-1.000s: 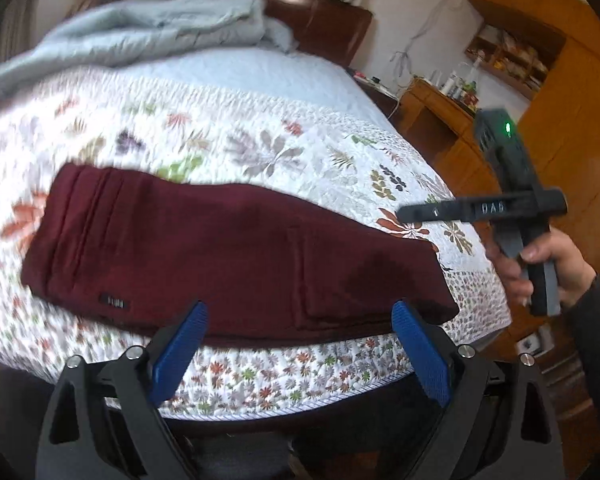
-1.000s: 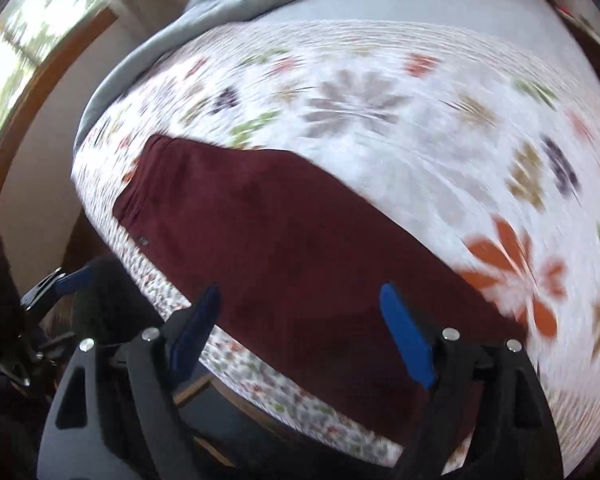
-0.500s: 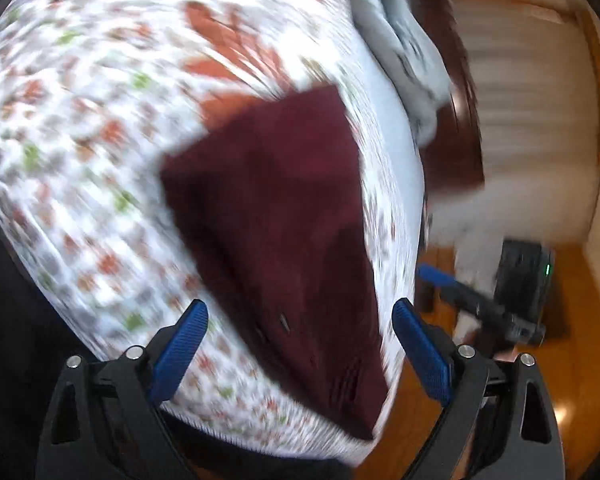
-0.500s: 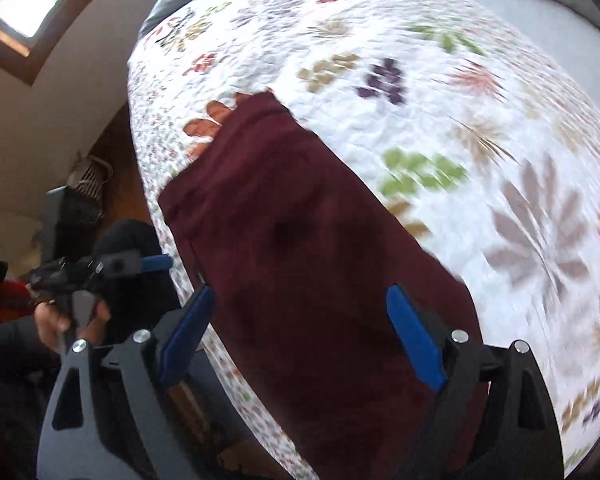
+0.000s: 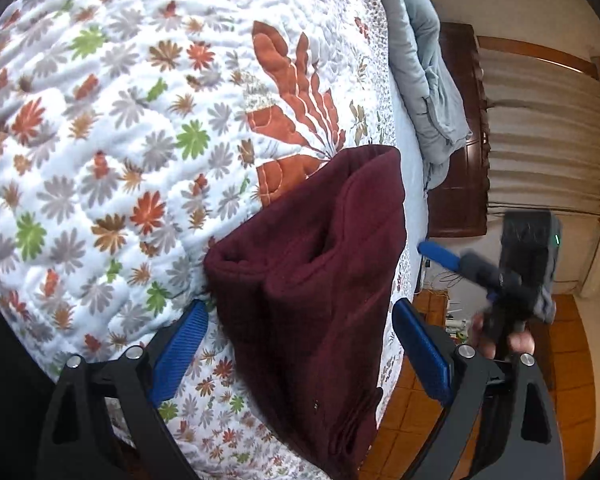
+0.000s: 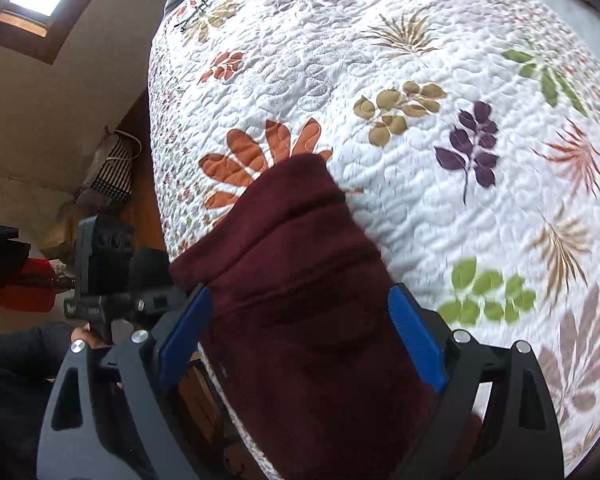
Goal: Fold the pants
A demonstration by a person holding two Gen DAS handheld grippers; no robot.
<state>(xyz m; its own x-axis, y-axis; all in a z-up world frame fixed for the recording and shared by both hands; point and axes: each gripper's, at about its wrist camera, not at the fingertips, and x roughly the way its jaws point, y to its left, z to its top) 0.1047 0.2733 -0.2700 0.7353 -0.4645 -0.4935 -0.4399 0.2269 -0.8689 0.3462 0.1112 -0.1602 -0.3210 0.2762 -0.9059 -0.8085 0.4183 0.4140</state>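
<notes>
A: Where do the pants (image 5: 312, 280) lie?

B: Along the near edge of the bed, on the quilt (image 5: 100, 120), as a long maroon strip. One end sits up on the quilt beside a big orange leaf print; the other runs toward the bed's edge near the left gripper (image 5: 300, 344). In the right wrist view the pants (image 6: 300, 300) fill the space ahead of the right gripper (image 6: 300, 332).

A: How will they handle?

B: I'd judge them soft and limp, a thick fleecy knit with some weight. They look already doubled, with ridges and a pocket-like opening on top. They should drape and sag, not slide. Best taken at the corners of one short end, catching all layers.

A: And the fingers?

B: Both pairs stand apart, blue ribbed pads on black frames, straddling the cloth without clamping it. I cannot tell whether any pad touches the fabric.

A: What's around?

B: The quilt is white, puckered, printed with leaves and flowers. A grey-blue blanket (image 5: 424, 80) is bunched at the far side by a dark wooden headboard (image 5: 460, 128). Tiled floor (image 5: 572, 360) lies beyond.
</notes>
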